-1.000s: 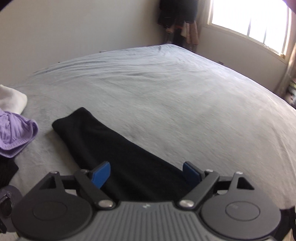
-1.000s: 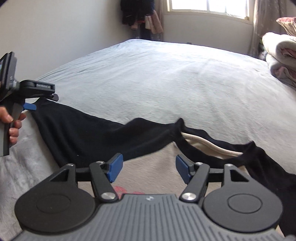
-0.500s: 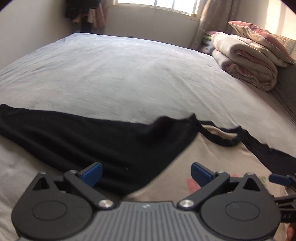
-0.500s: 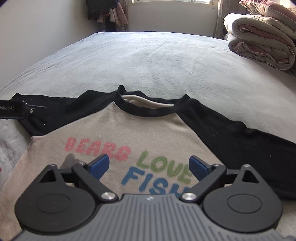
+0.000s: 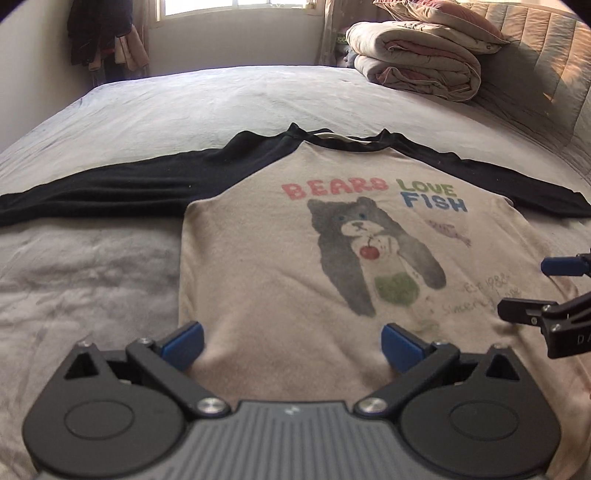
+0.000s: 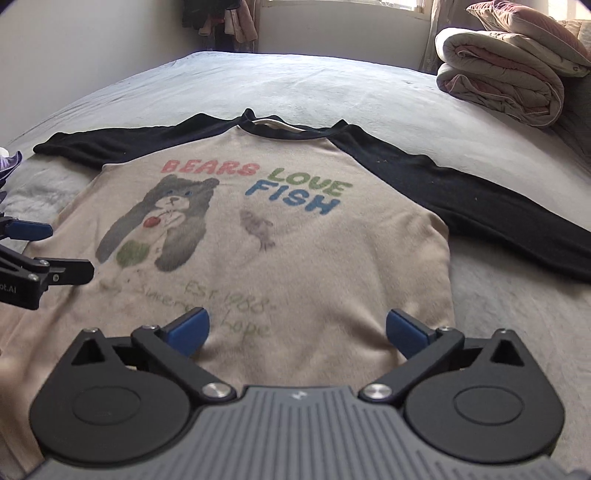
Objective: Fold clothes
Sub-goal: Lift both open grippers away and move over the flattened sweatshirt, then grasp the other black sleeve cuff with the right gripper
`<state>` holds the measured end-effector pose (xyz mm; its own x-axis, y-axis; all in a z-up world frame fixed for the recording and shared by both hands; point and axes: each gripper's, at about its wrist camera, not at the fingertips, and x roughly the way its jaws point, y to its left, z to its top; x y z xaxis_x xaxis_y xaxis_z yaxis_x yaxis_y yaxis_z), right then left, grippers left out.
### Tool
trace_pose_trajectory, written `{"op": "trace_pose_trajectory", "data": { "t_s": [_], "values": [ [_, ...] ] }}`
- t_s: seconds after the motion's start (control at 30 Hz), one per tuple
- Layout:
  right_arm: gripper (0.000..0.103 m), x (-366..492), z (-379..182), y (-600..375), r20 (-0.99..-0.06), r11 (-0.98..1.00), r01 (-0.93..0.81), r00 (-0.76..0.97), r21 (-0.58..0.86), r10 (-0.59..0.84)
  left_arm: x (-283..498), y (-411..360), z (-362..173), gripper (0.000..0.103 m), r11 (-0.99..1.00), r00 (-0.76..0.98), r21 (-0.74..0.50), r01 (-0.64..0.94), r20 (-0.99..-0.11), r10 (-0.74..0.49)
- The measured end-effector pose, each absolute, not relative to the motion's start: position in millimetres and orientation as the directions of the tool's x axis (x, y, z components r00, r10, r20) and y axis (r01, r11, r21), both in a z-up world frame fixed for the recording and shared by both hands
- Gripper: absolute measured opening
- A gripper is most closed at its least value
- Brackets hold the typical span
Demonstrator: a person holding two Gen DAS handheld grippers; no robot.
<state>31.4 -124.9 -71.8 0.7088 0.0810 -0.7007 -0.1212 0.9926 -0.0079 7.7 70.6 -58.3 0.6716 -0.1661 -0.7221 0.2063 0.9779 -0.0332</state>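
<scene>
A beige shirt (image 5: 266,266) with black long sleeves and a bear print lies flat, front up, on the grey bed; it also shows in the right wrist view (image 6: 303,258). Both sleeves are spread out to the sides. My left gripper (image 5: 291,345) is open and empty over the shirt's lower left part. My right gripper (image 6: 297,332) is open and empty over the lower right part. Each gripper shows at the edge of the other's view, the right gripper at the right (image 5: 554,291) and the left gripper at the left (image 6: 33,251).
The grey bedcover (image 5: 207,99) stretches far beyond the shirt. A folded quilt stack (image 5: 417,66) lies at the far right by the headboard. Dark clothes (image 5: 99,33) hang in the far corner. A bit of purple cloth (image 6: 9,164) lies at the left edge.
Both grippers have pulled back from the sleeves and collar toward the shirt's lower part. The left one swung right from the left sleeve. The whole bear print is now in view.
</scene>
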Motion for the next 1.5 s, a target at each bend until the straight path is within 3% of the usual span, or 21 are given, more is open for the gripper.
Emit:
{"op": "trace_pose_trajectory", "data": {
  "t_s": [0.67,1.5],
  "values": [
    [0.103,-38.1,-43.4,-164.5,-0.732,0.996,-0.040,0.675,0.082,0.088,-65.3,64.1,-37.6,0.103,0.950,0.558,-0.098,0.296,-0.789,-0.255],
    [0.103,19.5,-28.5,-297.8,-0.691,0.942,0.290,0.716,0.168,-0.097,31.3,25.4,3.5,0.103,0.963,0.586,-0.101,0.250,-0.776,-0.234]
  ]
}}
